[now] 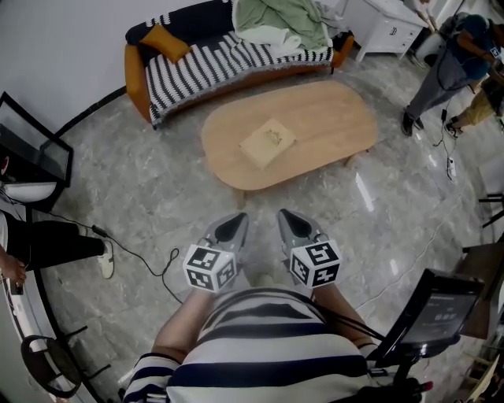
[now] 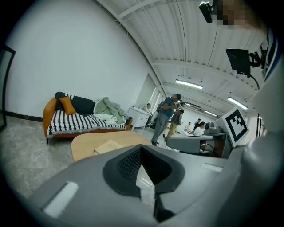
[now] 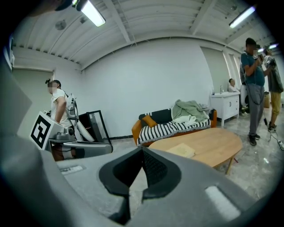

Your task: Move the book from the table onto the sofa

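Book: tan, lying flat near the middle of the tabletop, a little toward the near edge, turned at an angle to the table's long sides; nothing touches it.
Table: oval and wooden, standing on the grey marble floor in front of the sofa, bare apart from the book.
Sofa: orange frame with a black-and-white striped cover, against the white wall beyond the table's far edge; an orange cushion sits at its left end and a green blanket is heaped at its right end.
Left gripper: jaws clenched together with nothing between them, held over the floor well short of the table's near edge.
Right gripper: jaws likewise pressed together and empty, just beside the left one, pointing toward the table.
Bystander: stands on the floor past the table's right end, near a white cabinet.
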Demonstrator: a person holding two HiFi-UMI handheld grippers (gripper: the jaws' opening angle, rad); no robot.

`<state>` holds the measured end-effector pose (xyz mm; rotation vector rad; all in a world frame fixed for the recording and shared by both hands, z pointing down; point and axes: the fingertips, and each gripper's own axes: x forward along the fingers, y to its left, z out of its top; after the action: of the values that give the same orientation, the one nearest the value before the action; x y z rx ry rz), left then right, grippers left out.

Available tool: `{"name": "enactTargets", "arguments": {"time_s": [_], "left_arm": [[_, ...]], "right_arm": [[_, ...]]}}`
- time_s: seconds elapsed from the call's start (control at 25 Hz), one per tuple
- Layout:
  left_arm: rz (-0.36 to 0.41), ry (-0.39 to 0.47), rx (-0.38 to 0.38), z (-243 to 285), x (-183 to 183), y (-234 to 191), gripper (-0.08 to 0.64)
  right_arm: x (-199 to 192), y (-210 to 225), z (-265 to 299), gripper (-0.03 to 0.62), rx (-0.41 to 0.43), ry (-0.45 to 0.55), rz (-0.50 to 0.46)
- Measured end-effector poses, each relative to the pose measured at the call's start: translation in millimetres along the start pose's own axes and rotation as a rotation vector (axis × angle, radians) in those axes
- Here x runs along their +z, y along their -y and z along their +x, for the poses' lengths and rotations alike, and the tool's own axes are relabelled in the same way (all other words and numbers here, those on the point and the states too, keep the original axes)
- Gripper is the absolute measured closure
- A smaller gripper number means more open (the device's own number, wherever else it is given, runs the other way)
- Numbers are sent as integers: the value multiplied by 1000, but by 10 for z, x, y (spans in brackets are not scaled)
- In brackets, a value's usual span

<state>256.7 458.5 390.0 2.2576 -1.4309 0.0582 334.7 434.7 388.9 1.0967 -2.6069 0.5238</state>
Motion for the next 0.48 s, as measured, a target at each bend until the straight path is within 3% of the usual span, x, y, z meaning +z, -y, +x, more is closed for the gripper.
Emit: {"name": "enactTargets", "arguments": {"time_s": [0.48], "left_arm": [[-11,-52,-57,307,213,-599,560]], "right_arm": [[206,6,669,595,-41,-36,11]]}}
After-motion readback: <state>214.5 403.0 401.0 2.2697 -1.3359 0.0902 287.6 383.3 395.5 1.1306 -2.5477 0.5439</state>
